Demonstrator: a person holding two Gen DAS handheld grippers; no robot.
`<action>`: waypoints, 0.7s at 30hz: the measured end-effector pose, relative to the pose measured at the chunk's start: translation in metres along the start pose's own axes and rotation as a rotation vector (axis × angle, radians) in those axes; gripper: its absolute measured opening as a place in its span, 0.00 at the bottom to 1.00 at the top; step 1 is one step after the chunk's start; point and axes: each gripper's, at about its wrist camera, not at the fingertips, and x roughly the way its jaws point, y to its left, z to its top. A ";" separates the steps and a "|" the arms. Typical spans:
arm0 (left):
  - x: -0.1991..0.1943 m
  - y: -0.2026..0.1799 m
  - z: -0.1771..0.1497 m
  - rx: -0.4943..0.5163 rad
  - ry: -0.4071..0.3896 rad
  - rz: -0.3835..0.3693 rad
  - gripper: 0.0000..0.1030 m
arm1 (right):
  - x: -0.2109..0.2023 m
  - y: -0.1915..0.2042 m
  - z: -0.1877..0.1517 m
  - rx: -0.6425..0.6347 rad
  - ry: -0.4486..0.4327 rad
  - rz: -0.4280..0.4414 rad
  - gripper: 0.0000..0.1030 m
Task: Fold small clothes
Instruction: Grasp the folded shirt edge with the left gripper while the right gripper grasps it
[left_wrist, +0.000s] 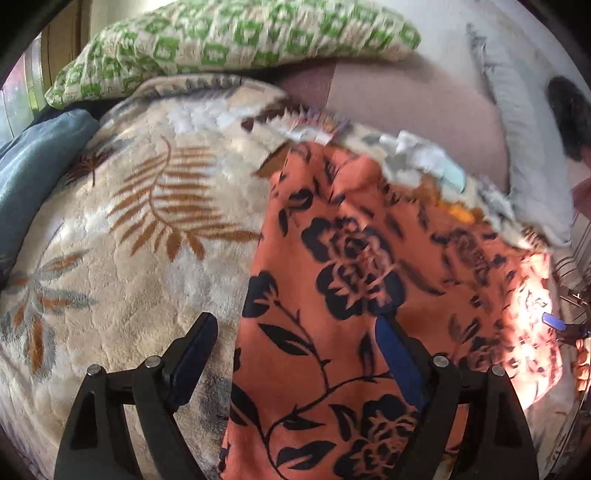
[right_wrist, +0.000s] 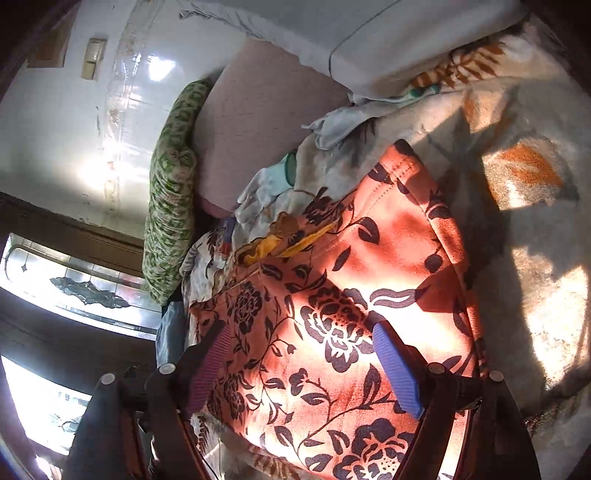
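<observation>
An orange garment with a dark floral print (left_wrist: 354, 280) lies spread on a cream fleece blanket (left_wrist: 140, 229). My left gripper (left_wrist: 295, 336) is open above the garment's left edge, one finger over the blanket, the other over the cloth. In the right wrist view the same garment (right_wrist: 354, 280) lies in sunlight, and my right gripper (right_wrist: 299, 347) is open over it, its fingers wide apart and holding nothing. The right gripper's blue pad also shows at the far right of the left wrist view (left_wrist: 554, 320).
A green-patterned pillow (left_wrist: 229, 40) and a pink cushion (left_wrist: 406, 107) lie behind the garment. A blue-grey cloth (left_wrist: 33, 166) lies at the left. Small pale clothes (right_wrist: 273, 184) and a yellow piece (right_wrist: 269, 247) are bunched at the garment's far edge. A window (right_wrist: 74, 280) is left.
</observation>
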 end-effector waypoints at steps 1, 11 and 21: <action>0.010 0.003 0.000 -0.012 0.039 0.009 0.87 | 0.009 -0.014 0.002 0.034 0.009 -0.089 0.80; -0.037 0.027 0.029 -0.100 -0.091 -0.215 0.86 | -0.059 -0.013 0.002 0.011 -0.101 -0.080 0.80; 0.011 0.023 0.031 -0.123 0.042 -0.334 0.69 | -0.008 -0.066 0.001 0.037 0.114 0.006 0.80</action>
